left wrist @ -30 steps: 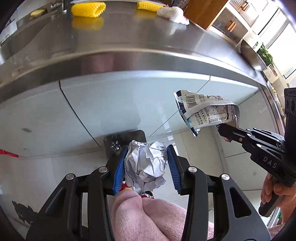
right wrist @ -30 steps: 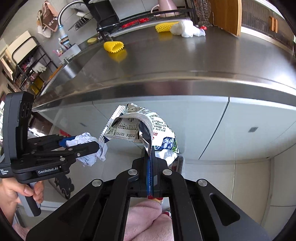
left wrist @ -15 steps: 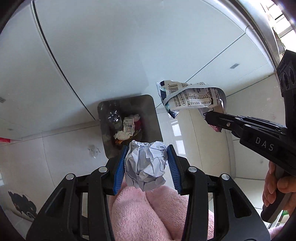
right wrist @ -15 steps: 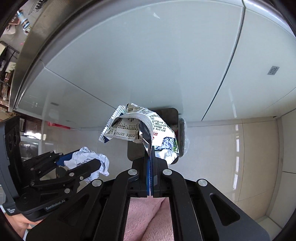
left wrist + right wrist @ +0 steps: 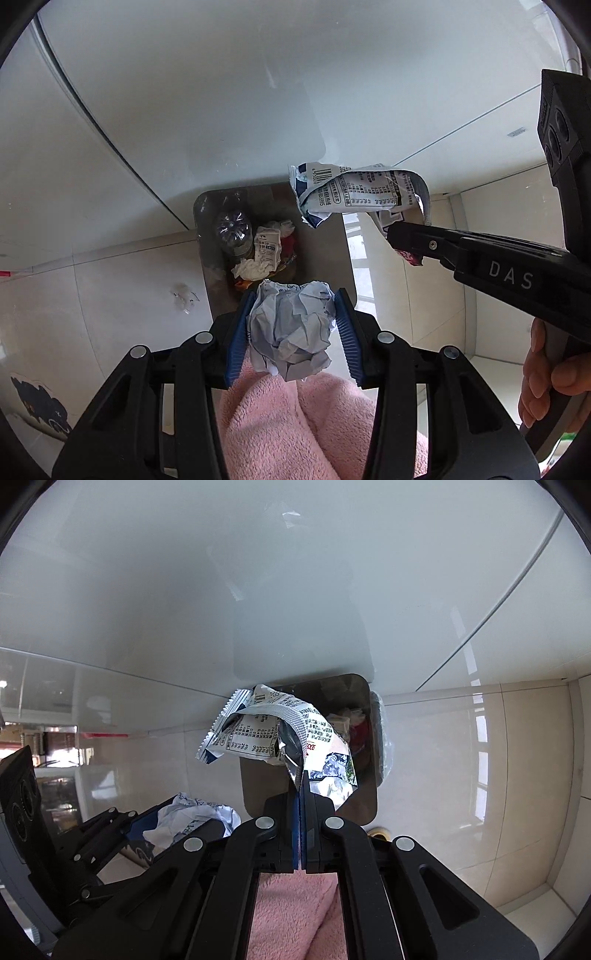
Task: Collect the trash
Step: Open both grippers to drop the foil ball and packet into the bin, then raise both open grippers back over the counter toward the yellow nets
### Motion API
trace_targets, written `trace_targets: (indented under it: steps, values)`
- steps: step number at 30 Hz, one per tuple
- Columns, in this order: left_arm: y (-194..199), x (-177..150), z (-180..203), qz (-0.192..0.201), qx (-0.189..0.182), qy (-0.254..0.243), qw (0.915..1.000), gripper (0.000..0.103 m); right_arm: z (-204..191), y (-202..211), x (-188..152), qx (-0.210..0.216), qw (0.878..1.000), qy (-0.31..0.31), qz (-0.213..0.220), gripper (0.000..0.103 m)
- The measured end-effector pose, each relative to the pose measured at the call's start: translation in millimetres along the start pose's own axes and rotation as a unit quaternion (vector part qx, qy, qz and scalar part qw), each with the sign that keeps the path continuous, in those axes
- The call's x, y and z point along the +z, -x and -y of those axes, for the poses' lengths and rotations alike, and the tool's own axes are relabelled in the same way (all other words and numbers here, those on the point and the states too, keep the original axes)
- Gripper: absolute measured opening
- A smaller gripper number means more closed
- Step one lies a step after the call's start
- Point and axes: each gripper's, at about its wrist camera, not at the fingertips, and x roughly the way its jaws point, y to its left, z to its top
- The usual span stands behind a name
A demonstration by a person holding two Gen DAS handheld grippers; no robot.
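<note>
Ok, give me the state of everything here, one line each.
left tool: shut on paper ball
right tool: shut on snack wrapper
paper ball: crumpled, held above bin
snack wrapper: empty, crumpled, held above bin
bin: open, partly filled with trash
plastic bottle: inside bin

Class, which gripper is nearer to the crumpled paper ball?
Left: the left gripper clamps the crumpled paper ball; the right gripper holds a snack wrapper off to the side.

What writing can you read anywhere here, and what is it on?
"DAS": white letters on the right gripper.
Barcode and dense print on the snack wrapper: too small to read.
Label on the packet in the trash bin: too small to read.
</note>
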Motion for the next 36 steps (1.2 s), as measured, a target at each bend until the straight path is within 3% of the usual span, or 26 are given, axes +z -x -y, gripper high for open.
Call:
trace_targets:
  steps: [8, 16, 17, 18, 19, 20, 22, 24, 26, 28, 36]
  values:
    - [-9.1, 7.8, -6.1, -0.015, 0.005, 0.005, 0.9999, 0.046, -12.3, -5.8, 5.8, -0.007, 1.0, 0.026, -0.01, 0.006]
    - [1.5, 6.8, -9.1, -0.005, 0.01, 0.017, 0.9998, 0.068, -11.2, -9.0, 10.2, -0.014, 1.0, 0.01, -0.017, 0.009]
    - [2.8, 6.3, -10.0, -0.004, 0.01, 0.019, 0.9998, 0.071, -9.5, -8.3, 10.8, -0.011, 1.0, 0.006, -0.016, 0.018]
    - [4.2, 5.7, -10.4, -0.003, 0.011, 0.021, 0.9997, 0.072, -7.1, -6.7, 11.7, -0.006, 1.0, 0.002, -0.015, 0.041]
    - [4.9, 4.6, -10.7, -0.003, 0.013, 0.021, 0.9997, 0.073, -5.7, -4.2, 11.8, -0.001, 1.0, -0.003, -0.007, 0.054]
    - [5.1, 4.0, -10.6, -0.002, 0.016, 0.021, 0.9996, 0.075, -5.2, -0.4, 11.6, -0.003, 1.0, -0.004, 0.001, 0.061]
    - [9.8, 1.2, -8.6, -0.001, 0.024, 0.022, 0.9995, 0.08, -4.4, 4.6, 11.5, -0.004, 1.0, -0.005, 0.005, 0.061]
    - [16.2, -2.8, -6.1, 0.003, 0.032, 0.021, 0.9993, 0.087, -3.0, 12.0, 10.3, -0.008, 1.0, -0.01, 0.013, 0.079]
    - [25.6, -6.3, -3.5, 0.007, 0.036, 0.019, 0.9991, 0.092, 0.1, 23.5, 7.4, -0.015, 1.0, -0.008, 0.024, 0.082]
    - [39.2, -11.4, 1.2, 0.012, 0.039, 0.02, 0.999, 0.095, 3.5, 36.0, 3.0, -0.017, 0.999, -0.007, 0.027, 0.097]
    - [125.4, -16.9, 31.1, 0.064, 0.036, 0.01, 0.9972, 0.095, 10.1, 127.5, -25.4, -0.021, 0.997, 0.008, 0.076, 0.1]
